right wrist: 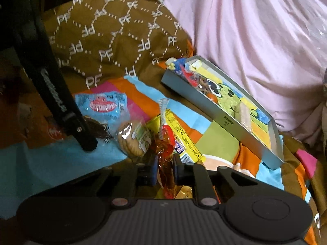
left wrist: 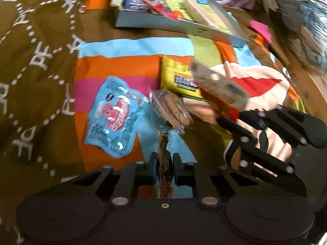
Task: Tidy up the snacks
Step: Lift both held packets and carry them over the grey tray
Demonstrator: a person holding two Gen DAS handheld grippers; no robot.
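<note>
Our left gripper (left wrist: 165, 167) pinches a dark wrapper (left wrist: 164, 153); our right gripper (right wrist: 165, 166) clamps an orange packet (right wrist: 164, 163); the box (right wrist: 216, 110) rim sits upper right.

A brown quilt (right wrist: 114, 26) printed with white letters and dotted diamonds covers the bed. Over it lies a bright striped blanket (left wrist: 114, 65) in orange, blue and pink. Pale pink cloth (right wrist: 255, 40) bunches up behind.

left gripper (left wrist: 165, 168): jaws closed, low, pointing forward | right gripper (right wrist: 165, 168): jaws closed, angled down
</note>
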